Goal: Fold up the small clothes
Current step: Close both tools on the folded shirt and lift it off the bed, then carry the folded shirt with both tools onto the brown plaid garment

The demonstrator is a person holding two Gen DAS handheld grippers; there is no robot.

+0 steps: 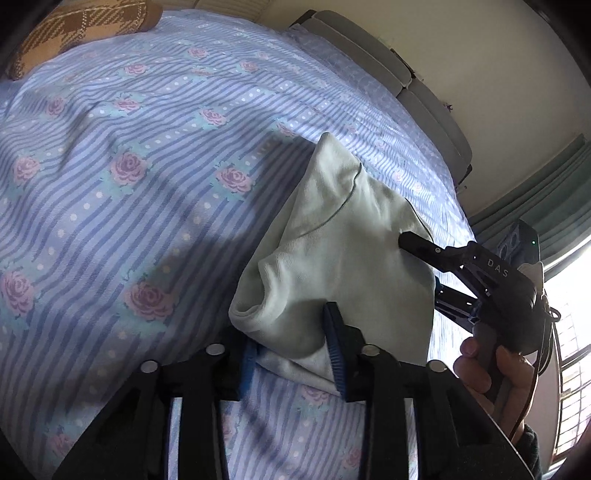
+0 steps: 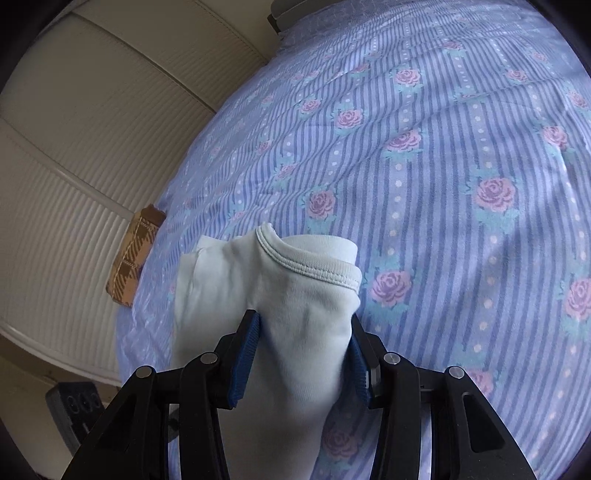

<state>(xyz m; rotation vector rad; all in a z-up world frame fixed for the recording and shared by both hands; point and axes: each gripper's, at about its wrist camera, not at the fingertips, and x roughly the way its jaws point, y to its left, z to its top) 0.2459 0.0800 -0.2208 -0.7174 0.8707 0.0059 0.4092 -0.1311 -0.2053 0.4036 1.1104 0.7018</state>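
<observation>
Gripping the pale garment (image 1: 332, 236) at frame centre above the bed (image 1: 147, 155), left tongs (image 1: 295, 354) and right tongs (image 2: 301, 354) were both clamped on it.

Garment (image 1: 332, 236) above bedsheet (image 1: 147, 147), between both tools; cushion (image 1: 81, 29) at bed's far edge.

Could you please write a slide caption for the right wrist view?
Right gripper pinching a pale green garment above a floral striped bedsheet.

We see a bed under a blue striped sheet with pink roses (image 1: 140, 155). At the sheet's far corner lies a brown plaid cushion (image 1: 85, 26). Beyond the sheet's edge hang green curtains (image 1: 535, 195).
</observation>
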